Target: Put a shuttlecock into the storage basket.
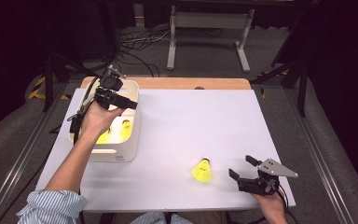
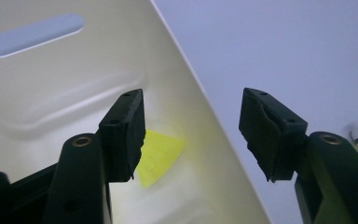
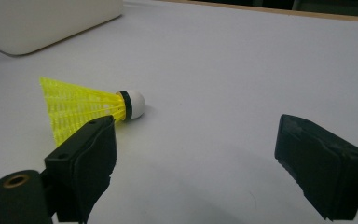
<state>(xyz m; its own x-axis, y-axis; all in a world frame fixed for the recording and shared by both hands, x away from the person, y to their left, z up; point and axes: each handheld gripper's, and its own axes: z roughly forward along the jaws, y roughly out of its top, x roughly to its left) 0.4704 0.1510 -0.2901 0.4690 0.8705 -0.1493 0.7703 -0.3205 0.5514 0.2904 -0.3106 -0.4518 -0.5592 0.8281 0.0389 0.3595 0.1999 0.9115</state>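
High view: the left tongs (image 1: 129,103) hang over the white bin (image 1: 133,135) at the tabletop's (image 1: 205,121) left edge, jaws apart, empty; 2 yellow shuttlecocks (image 1: 126,130) lie inside the bin. A third shuttlecock (image 1: 202,171) lies well right of the bin, just beside the right tongs (image 1: 241,167), also apart

Left gripper view: open jaws straddle the bin wall

Right gripper view: open jaws, shuttlecock (image 3: 86,106) ahead, untouched

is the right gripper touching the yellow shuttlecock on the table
Apart. The high view shows bare table between the right gripper and the shuttlecock; in the right gripper view its open jaws stand short of it.
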